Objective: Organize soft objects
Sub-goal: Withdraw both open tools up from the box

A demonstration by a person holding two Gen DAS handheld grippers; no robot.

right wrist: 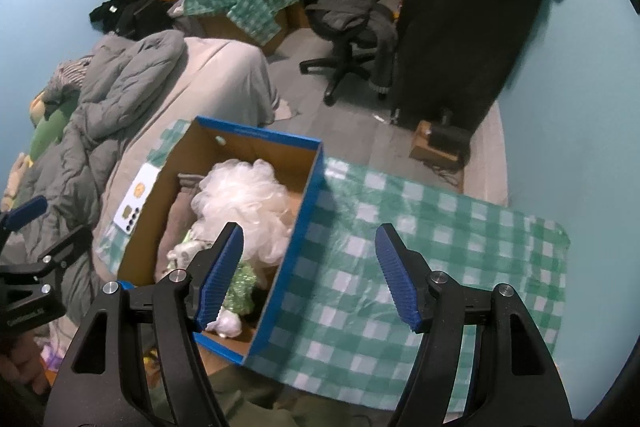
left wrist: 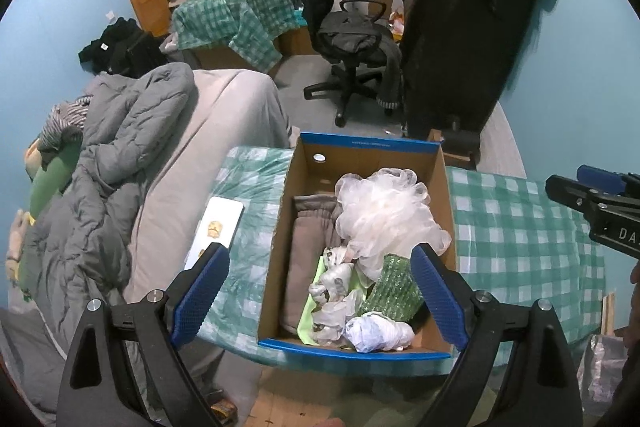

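Between the spread, empty fingers of the left gripper [left wrist: 320, 291] sits a cardboard box [left wrist: 280, 227] holding a white mesh pouf [left wrist: 384, 215]; the right gripper [right wrist: 310, 277], also spread and empty, hovers over the checkered cloth [right wrist: 440, 227] beside it.

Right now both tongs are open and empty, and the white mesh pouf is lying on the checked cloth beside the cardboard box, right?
Not quite. The left wrist view shows the white mesh pouf inside the cardboard box, not on the checked cloth. The left tongs and right tongs are open and empty.
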